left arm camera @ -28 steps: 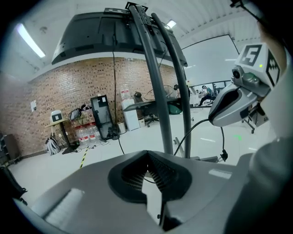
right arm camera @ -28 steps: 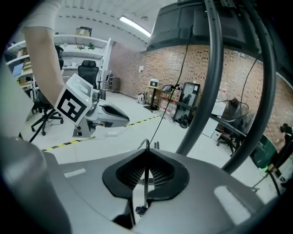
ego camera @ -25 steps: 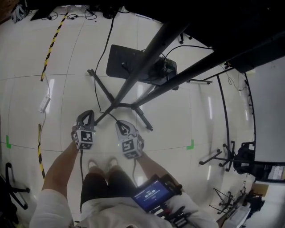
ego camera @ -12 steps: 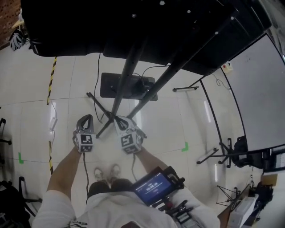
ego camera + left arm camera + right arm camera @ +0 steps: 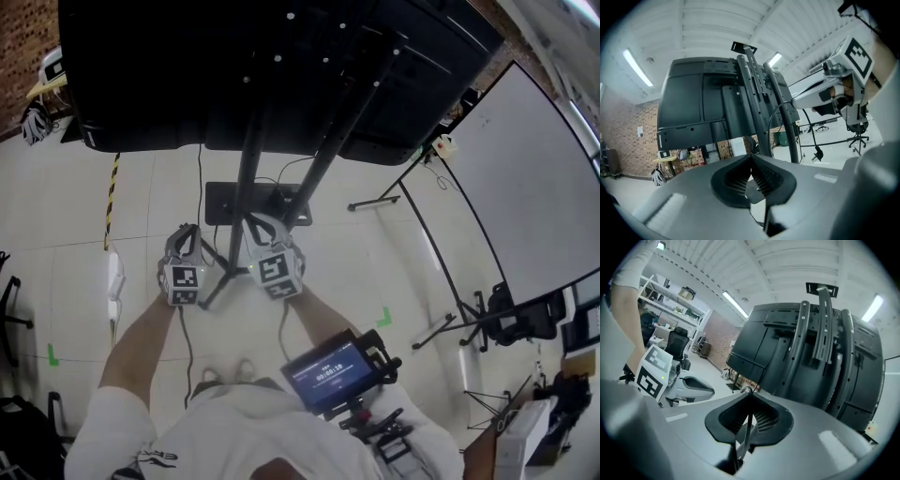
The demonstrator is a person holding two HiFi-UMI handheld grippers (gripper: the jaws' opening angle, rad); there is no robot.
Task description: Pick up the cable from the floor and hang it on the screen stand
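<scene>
While the left tongs [image 5: 185, 238] and the right tongs [image 5: 262, 226] are held side by side a little left of centre in the head view, both point toward the screen stand [image 5: 246, 173], whose dark poles run up to the big black screen [image 5: 187, 75] across the top of the frame. The right tongs are closed on the cable [image 5: 746, 427]. In the right gripper view it runs as a thin strand between the ribbed pads and ends in a small loop at their tip. The left tongs are closed tip to tip as well, and in the left gripper view a thin stretch of cable shows just under the pads. The pale floor [image 5: 141, 216] lies well below. A whiteboard [image 5: 506, 187] stands at the right edge, and a yellow-and-black strip [image 5: 111, 202] lies at the left.
</scene>
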